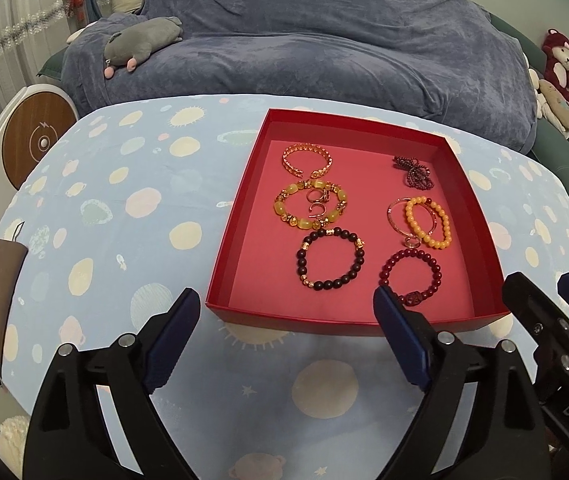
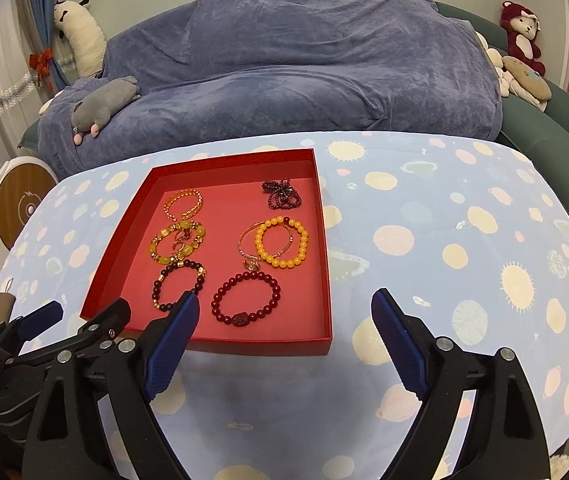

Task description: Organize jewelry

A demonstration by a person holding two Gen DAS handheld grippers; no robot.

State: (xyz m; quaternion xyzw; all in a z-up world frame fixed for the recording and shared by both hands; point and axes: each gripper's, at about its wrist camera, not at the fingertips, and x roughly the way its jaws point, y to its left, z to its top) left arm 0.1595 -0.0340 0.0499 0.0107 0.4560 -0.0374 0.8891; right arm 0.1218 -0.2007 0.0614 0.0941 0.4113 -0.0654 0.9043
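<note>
So, both sets of jaws were spread wide w/ nothing in them. My left gripper point(image 1: 284, 316) hung low over the worktop's near edge, just short of the red tray point(image 1: 236, 216); right gripper point(image 2: 284, 320) sat beside it, its left finger overlapping the tray's near right part in view.

All jewelry lay inside the tray. Left column, near to far: dark bead bracelet point(image 1: 330, 258), yellow bead bracelet point(image 1: 310, 204) w/ small rings inside its loop, gold chain bangle point(image 1: 307, 159). Right column: dark red bracelet point(image 1: 412, 276) nearest, then orange bead bracelet point(image 1: 428, 222) lying over a thin rose-gold bangle point(image 1: 394, 216), and a bunched garnet strand point(image 1: 414, 172) by the far right corner.

Worktop wore a pale blue planet-print cloth point(image 2: 444, 240). Behind it, a sofa under a blue throw point(image 2: 284, 68), grey plush point(image 2: 104, 104) on its left end.
</note>
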